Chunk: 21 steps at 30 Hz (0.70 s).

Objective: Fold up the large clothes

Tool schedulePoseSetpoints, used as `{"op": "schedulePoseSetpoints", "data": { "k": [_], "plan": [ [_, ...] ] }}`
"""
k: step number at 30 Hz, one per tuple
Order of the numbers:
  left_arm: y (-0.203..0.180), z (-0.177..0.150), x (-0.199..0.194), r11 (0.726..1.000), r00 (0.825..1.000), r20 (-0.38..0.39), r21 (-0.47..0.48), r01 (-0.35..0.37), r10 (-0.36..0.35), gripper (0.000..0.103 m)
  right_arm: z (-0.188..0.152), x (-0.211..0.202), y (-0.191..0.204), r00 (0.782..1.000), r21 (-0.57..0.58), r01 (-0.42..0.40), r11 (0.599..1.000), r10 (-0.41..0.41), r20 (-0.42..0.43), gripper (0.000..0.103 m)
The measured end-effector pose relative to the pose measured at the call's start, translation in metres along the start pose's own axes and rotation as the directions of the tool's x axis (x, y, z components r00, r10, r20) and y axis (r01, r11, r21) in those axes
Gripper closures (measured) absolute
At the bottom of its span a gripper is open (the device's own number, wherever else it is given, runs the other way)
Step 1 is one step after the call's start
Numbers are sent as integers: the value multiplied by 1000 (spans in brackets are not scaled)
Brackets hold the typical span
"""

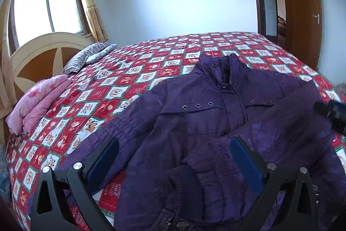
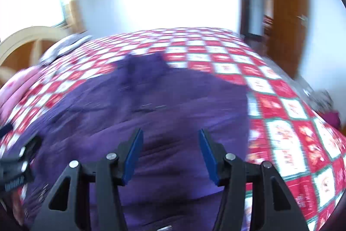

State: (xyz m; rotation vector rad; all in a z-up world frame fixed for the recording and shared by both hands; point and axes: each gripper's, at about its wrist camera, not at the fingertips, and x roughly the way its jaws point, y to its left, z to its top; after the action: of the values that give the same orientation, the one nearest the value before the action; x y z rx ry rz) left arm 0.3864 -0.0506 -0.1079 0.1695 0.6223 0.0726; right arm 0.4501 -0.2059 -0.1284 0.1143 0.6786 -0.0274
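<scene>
Lay flat on checkered bed (image 1: 134, 70): purple jacket (image 1: 216, 114) (one sleeve folded across). Above it, left hand-held gripper (image 1: 174, 157) wide, right hand-held gripper (image 2: 170, 157) half-open, both empty.

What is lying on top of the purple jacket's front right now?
One sleeve is folded across the purple jacket, its dark knit cuff resting near the hem. The chest, eyelets and collar stay visible; the jacket front beneath that sleeve is covered.
</scene>
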Motion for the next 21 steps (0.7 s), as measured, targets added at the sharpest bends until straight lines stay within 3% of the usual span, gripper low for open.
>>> {"op": "schedulePoseSetpoints", "data": {
  "k": [2,4,5,7,9,11,15,19,21],
  "plan": [
    [-15,-9,23,990,993,-28,90,-111,114,1,0,16,-21,998,45,52,998,-51,-25,46],
    [-17,-21,47,978,982,-86,139,-158,171,1,-4,32,-43,996,109,78,991,-72,-53,46],
    [-12,-29,58,979,977,-124,132,-155,171,1,-8,39,-52,995,137,82,987,-74,-67,46],
    [2,-36,65,994,980,-172,65,-92,102,1,-14,43,-61,996,169,58,984,-46,-72,46],
    [9,-38,64,998,983,-170,26,-65,69,1,-21,44,-62,997,142,34,989,-24,-72,44],
    [9,-40,67,996,979,-184,36,-78,83,1,-23,54,-57,996,109,39,993,-30,-89,44],
    [26,-52,67,994,973,-211,-39,-99,88,1,-30,59,-40,992,3,14,1000,-14,-122,42],
    [41,-56,59,993,977,-205,-89,-83,64,1,-41,48,-18,995,-100,27,995,-37,-93,37],
    [39,-57,59,993,975,-207,-58,-98,84,1,-46,51,-8,994,-142,61,988,-73,-82,35]
  ]
}}
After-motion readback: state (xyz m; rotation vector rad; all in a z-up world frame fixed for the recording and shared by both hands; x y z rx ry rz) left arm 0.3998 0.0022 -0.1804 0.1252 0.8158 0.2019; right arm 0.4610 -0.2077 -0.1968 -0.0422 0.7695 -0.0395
